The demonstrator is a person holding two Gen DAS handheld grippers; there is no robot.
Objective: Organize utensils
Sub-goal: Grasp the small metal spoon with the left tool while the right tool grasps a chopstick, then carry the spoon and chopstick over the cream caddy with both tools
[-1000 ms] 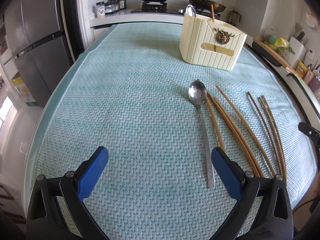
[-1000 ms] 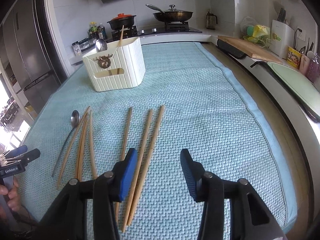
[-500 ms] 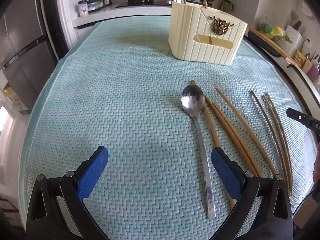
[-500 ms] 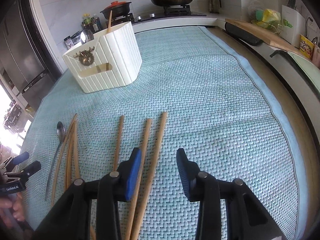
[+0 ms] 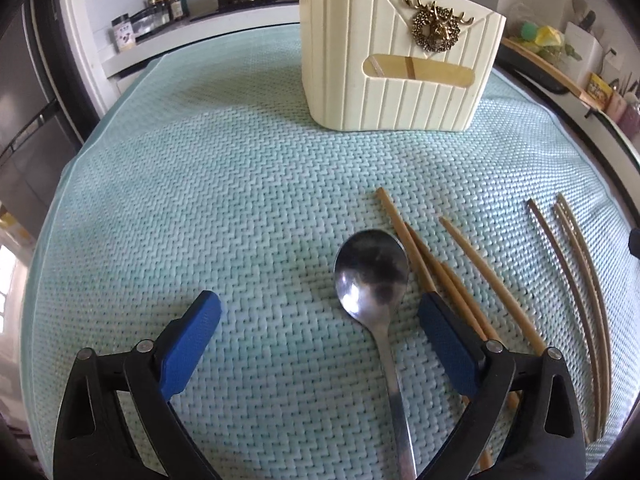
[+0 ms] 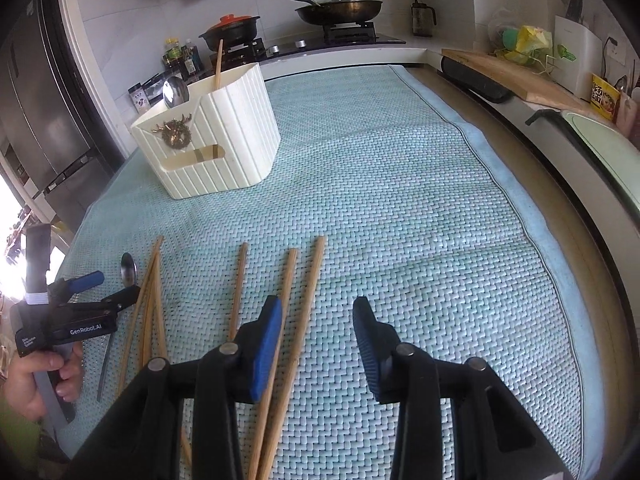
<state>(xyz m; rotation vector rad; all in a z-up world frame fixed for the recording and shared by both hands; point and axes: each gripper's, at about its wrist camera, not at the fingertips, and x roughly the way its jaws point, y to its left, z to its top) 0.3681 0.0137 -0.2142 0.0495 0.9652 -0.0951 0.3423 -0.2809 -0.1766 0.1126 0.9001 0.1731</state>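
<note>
A steel spoon (image 5: 372,276) lies on the teal mat (image 5: 200,200), its handle running back between the fingers of my left gripper (image 5: 316,308), nearer the right pad. The jaws are closing and the pads do not touch the spoon. Several wooden chopsticks (image 5: 452,280) lie fanned just right of it. My right gripper (image 6: 318,308) hovers partly open over two chopsticks (image 6: 308,280); one runs between its fingers untouched, the other passes under the left pad. The cream ribbed holder (image 6: 224,148) stands at the back, with a spoon and a chopstick in it. The left gripper (image 6: 112,286) shows at the left edge.
A stove with a red-lidded pot (image 6: 230,28) and a pan (image 6: 340,8) lies behind the mat, a dark fridge (image 6: 48,120) on the left. A wooden board (image 6: 516,76) and clutter line the right counter. A person's hand (image 6: 28,384) grips the left tool.
My left gripper has moved forward, so the spoon and holder loom larger and the spoon's handle now lies between its narrowing fingers. My right gripper narrowed and moved forward over the chopsticks.
</note>
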